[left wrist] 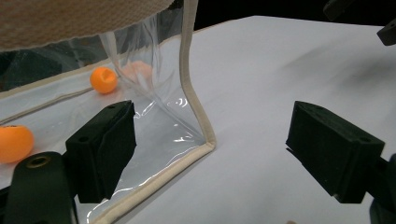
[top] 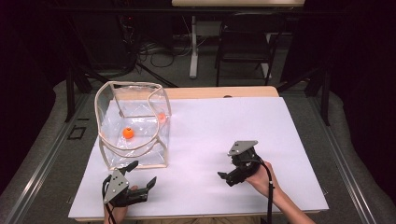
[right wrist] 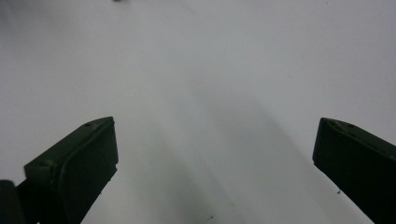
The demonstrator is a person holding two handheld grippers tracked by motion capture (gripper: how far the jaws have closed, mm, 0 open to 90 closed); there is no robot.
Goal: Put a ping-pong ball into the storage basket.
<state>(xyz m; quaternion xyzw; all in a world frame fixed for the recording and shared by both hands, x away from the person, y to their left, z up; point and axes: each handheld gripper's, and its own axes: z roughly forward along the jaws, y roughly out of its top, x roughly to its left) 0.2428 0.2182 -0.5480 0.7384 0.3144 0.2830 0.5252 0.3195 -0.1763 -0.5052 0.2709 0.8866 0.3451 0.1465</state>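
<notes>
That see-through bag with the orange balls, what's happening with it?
A person holds a gripper in each hand over a white table. The left gripper, jaws open, sits at the near corner of the clear bag, not gripping it. Orange balls lie inside the bag. The right gripper waits open, apart.

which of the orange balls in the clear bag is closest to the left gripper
The orange ball nearest the bag's front wall, low at the left edge of the left gripper view, beside the left gripper. The other ball lies deeper in the clear bag.
</notes>
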